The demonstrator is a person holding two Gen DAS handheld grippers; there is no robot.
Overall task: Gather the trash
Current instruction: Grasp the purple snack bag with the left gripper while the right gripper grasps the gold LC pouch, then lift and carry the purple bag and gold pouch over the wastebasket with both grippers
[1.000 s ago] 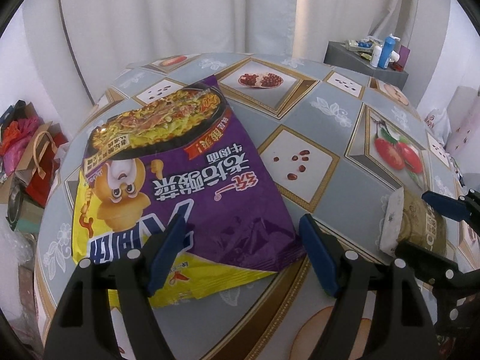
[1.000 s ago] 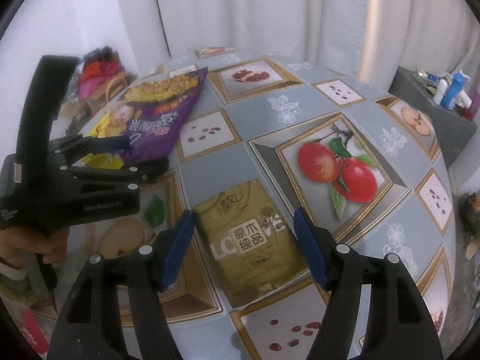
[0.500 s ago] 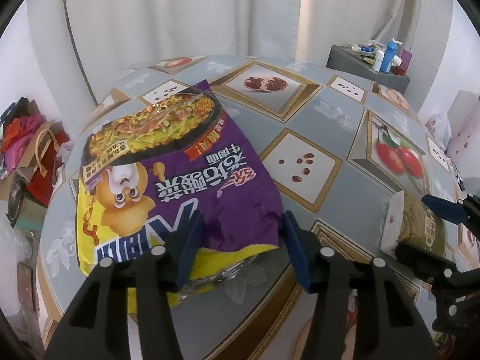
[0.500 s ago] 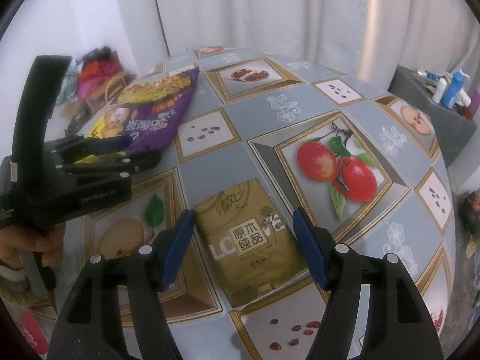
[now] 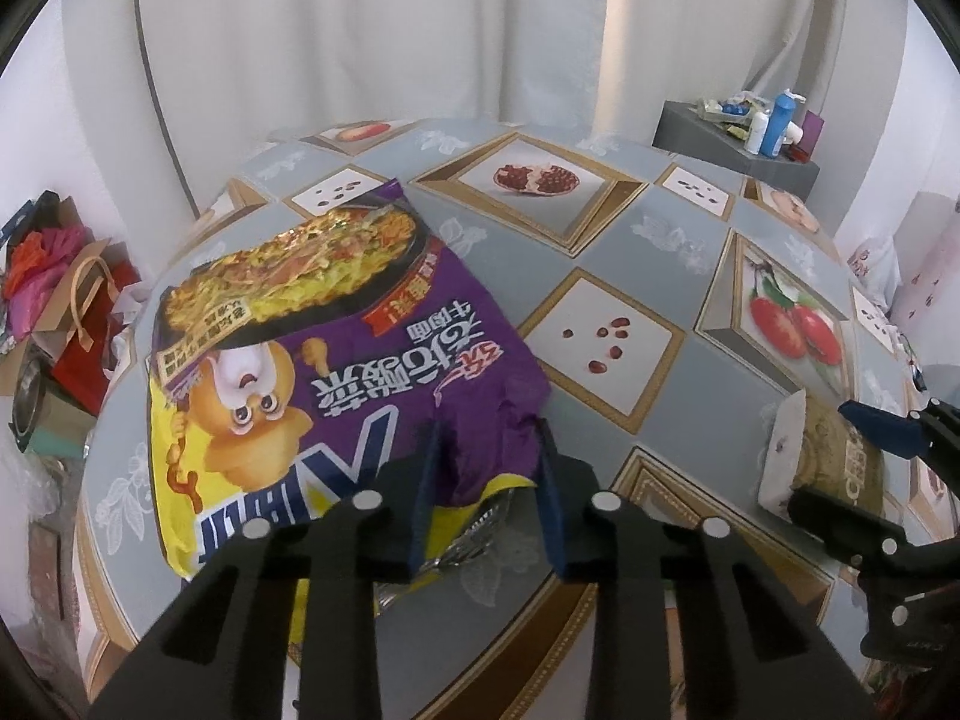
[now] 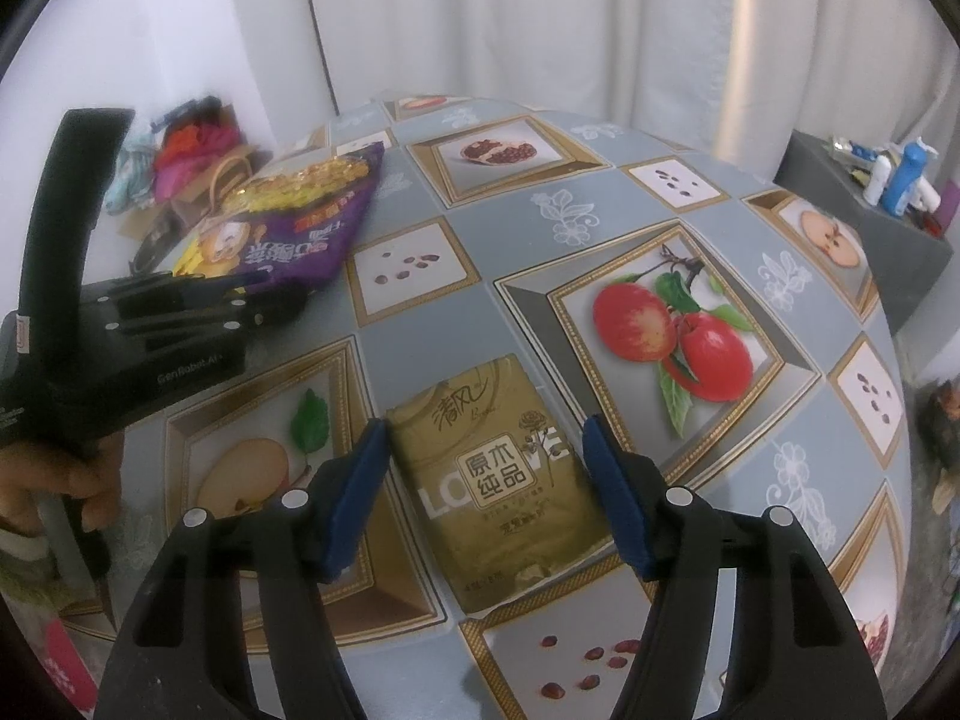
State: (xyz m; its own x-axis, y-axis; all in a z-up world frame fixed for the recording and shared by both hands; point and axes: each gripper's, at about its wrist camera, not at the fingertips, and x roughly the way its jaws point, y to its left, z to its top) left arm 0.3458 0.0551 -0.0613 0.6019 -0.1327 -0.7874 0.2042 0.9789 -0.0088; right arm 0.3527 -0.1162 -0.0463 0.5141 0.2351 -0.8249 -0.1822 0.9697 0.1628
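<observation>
A purple and yellow noodle bag (image 5: 312, 354) lies on the table's left side. My left gripper (image 5: 489, 474) is shut on the bag's near edge, which is crumpled between the blue pads. The bag also shows in the right wrist view (image 6: 288, 228), with the left gripper (image 6: 282, 300) on it. A gold tissue pack (image 6: 498, 474) lies flat between the open fingers of my right gripper (image 6: 486, 480), which straddle it without squeezing. The pack shows in the left wrist view (image 5: 828, 462) at the right.
The table (image 5: 660, 252) has a grey cloth printed with fruit pictures. Bags and boxes (image 5: 54, 300) sit on the floor to the left. A grey stand with bottles (image 5: 762, 132) is at the back right. White curtains hang behind.
My left gripper has closed from wide open onto the noodle bag's near edge, bunching it up. My right gripper has stayed open around the tissue pack.
</observation>
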